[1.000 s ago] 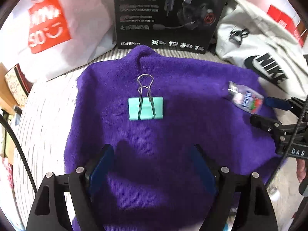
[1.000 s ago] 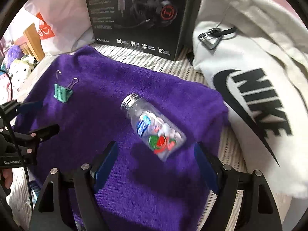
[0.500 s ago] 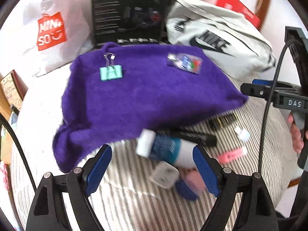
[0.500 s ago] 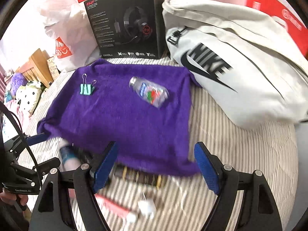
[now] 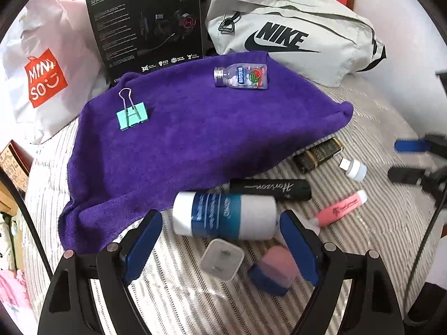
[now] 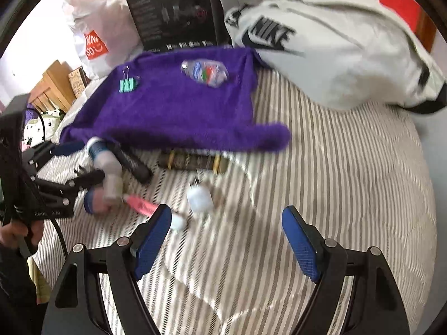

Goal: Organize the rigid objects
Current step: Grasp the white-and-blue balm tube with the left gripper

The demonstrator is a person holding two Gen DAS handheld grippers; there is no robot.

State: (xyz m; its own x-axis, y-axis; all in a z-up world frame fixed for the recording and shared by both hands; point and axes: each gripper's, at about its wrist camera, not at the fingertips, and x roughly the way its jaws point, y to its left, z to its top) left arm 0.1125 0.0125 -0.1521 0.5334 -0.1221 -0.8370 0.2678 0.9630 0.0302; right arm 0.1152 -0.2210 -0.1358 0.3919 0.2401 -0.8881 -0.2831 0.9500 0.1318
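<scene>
On the purple towel [image 5: 195, 139], a mint binder clip [image 5: 132, 114] lies left and a small candy bottle [image 5: 240, 76] right, both well beyond the left gripper [image 5: 220, 240], whose jaws stand apart above a white-and-blue bottle [image 5: 223, 217]. The right gripper [image 6: 226, 240] gapes empty over the striped bed [image 6: 335, 195]. A second ago both grippers hovered over the towel; they have since pulled back, revealing a black marker [image 5: 271, 189] and pink highlighter [image 5: 340, 208]
</scene>
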